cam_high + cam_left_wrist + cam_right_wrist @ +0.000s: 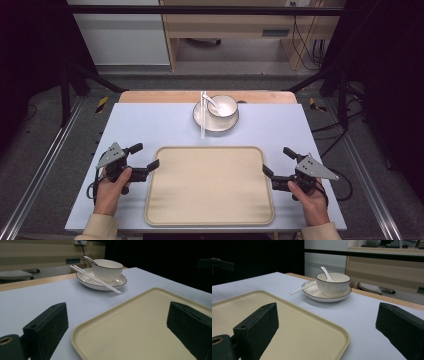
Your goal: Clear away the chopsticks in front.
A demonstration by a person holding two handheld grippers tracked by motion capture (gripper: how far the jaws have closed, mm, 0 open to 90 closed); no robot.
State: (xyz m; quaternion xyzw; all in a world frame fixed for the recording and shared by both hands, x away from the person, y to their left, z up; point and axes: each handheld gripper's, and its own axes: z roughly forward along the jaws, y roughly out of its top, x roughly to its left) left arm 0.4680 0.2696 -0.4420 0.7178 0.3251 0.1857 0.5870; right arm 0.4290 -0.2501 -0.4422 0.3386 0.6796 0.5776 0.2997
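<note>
Flanking the wide flat beige plastic tray point(210, 185), left gripper point(148, 160) and right gripper point(276, 161) hold jaws spread, pinching nothing. Tray lies on the pale blue table point(150, 125), centred between them. Likely light, stiff, slick; grip its raised side rims.

lab workspace, black frame rig point(200, 10), floor cables point(312, 50), wooden desk point(235, 25)

A beige rectangular tray point(210, 186) with rounded corners and a raised rim lies flat and bare, filling the frame's lower centre.
</note>
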